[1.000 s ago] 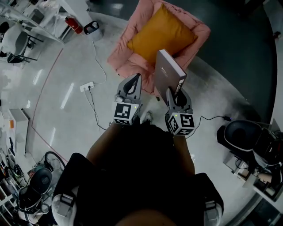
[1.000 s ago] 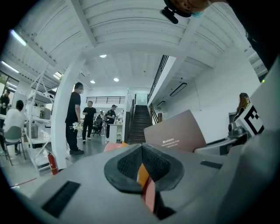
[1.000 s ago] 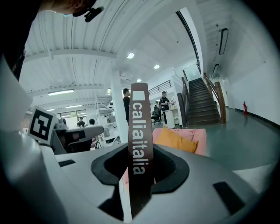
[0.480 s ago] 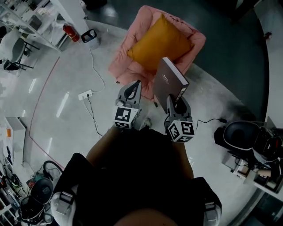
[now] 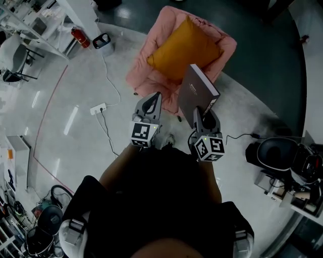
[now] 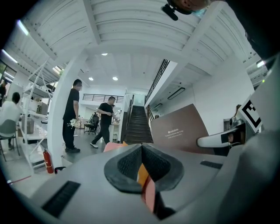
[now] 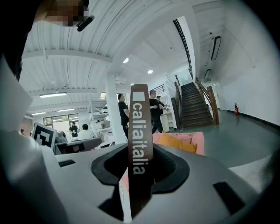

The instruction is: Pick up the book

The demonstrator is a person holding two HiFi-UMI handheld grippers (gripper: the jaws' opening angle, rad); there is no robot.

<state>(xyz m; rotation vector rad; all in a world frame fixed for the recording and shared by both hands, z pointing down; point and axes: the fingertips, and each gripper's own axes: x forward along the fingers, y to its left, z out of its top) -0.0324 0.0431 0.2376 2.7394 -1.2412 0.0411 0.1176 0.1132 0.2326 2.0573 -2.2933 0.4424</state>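
Right gripper view shows the right claw point(image 7: 141, 169) clamped on the upright book point(image 7: 141, 118); left claw point(image 6: 141, 151) closed, empty

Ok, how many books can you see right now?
1. The book stands upright, clamped in the right gripper, near the pink armchair. The far shelves are too small to check for more.

The orange cushion point(image 5: 184, 48) fills the pink armchair point(image 5: 143, 70), leaving no seat room. Left of the armchair the floor point(image 5: 75, 75) lies open, crossed only by a power strip point(image 5: 99, 108) and its cable. The upright book point(image 5: 198, 93) in the right tool point(image 5: 205, 112) stands before the armchair's front edge.
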